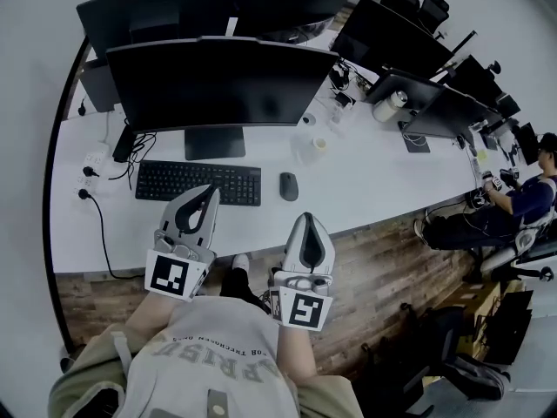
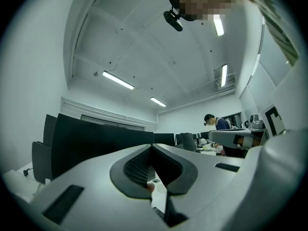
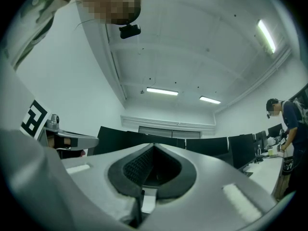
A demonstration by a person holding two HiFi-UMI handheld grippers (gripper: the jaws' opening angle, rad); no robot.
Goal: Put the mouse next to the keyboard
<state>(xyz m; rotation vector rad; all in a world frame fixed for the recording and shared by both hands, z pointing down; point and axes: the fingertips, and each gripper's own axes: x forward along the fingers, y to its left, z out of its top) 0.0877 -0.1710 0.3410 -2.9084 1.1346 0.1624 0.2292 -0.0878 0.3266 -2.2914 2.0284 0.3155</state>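
The mouse (image 1: 288, 185) is seen on the bench (image 1: 374, 194), near the keyboard's (image 1: 198, 182) right end. The left gripper (image 1: 207, 192) and right gripper (image 1: 310, 219) are held closed and empty. A light, rigid, slippery shell is expected, best pinched across its flanks.

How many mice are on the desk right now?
1. The mouse lies on the white desk just right of the keyboard, not touching it. More may be hidden farther along the desk.

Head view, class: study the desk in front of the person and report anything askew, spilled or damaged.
Nothing stands out: the keyboard lies straight before the monitor, the mouse sits upright to the keyboard's right, and no spill shows.
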